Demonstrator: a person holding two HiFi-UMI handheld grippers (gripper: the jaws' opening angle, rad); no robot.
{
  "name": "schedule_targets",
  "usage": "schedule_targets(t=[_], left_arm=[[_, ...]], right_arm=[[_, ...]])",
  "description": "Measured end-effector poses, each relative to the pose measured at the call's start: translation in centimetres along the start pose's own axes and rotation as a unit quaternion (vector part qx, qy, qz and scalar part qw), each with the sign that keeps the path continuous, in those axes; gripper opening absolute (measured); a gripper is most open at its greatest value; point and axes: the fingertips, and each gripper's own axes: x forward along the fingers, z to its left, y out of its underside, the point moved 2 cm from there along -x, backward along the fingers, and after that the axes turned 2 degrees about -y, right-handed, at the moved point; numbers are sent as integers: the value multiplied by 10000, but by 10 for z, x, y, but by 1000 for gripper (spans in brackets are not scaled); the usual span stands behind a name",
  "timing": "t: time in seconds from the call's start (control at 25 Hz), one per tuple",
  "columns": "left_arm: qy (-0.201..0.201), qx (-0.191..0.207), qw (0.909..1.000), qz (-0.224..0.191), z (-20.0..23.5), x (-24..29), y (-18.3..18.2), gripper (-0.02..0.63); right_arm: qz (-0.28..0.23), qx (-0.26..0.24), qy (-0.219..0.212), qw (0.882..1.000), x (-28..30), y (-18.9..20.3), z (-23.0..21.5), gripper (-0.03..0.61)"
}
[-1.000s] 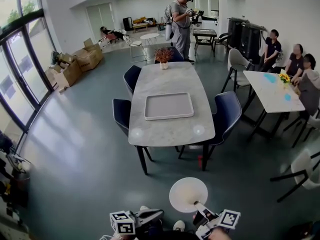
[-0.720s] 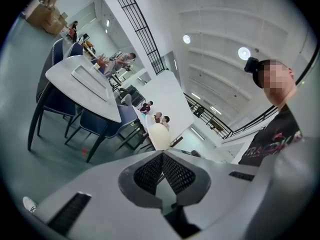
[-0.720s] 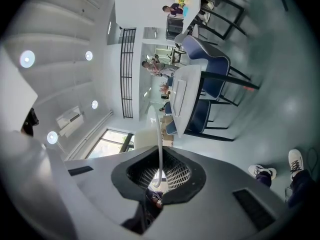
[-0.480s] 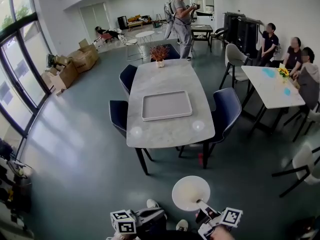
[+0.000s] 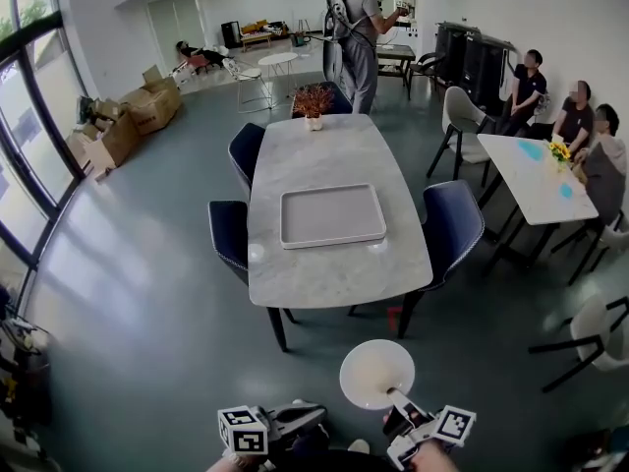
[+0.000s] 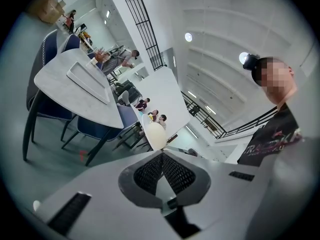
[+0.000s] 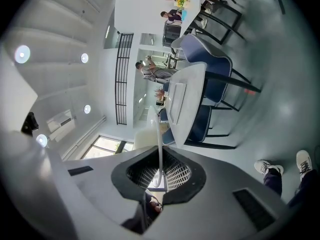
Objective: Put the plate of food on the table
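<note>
Between plate (image 5: 376, 374) and table (image 5: 334, 271), open floor (image 5: 147, 313).

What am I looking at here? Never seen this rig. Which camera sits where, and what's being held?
There is no robot: a person carries a handheld two-jaw gripper in each hand. The marker cubes are parts of the grippers. The wide picture comes from a camera on the person's head, looking down. The other two come from cameras riding on each gripper, looking along its jaws. The right gripper is clamped on the rim of a round white plate; its own view shows that rim edge-on between the jaws. I can't make out food on it. The left gripper is shut and holds nothing. Ahead stands a marble table with an empty tray and a small potted plant. The plate is not on the table yet.
</note>
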Motion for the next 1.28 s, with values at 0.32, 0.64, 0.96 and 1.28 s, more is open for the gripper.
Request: schedule_targets(t=[0.32,0.64,0.96,1.28], left_arm=[[94,18,9999,-59,53,-32,-64,5],[214,121,9995,-208,89,-60,-103,5],[114,-87,9990,-426,109,-74,-123,5],[-249,-94,9962,-831,125,-73,-155,5]], right_arm=[[-205,-57,25,9998,84,-7,13,23],[-341,-98,48,9994,145,-12,28,23],[-391,-172,303,9986,178,-32,31,23],[-186,-233,330,9990,226,-78,29,23]])
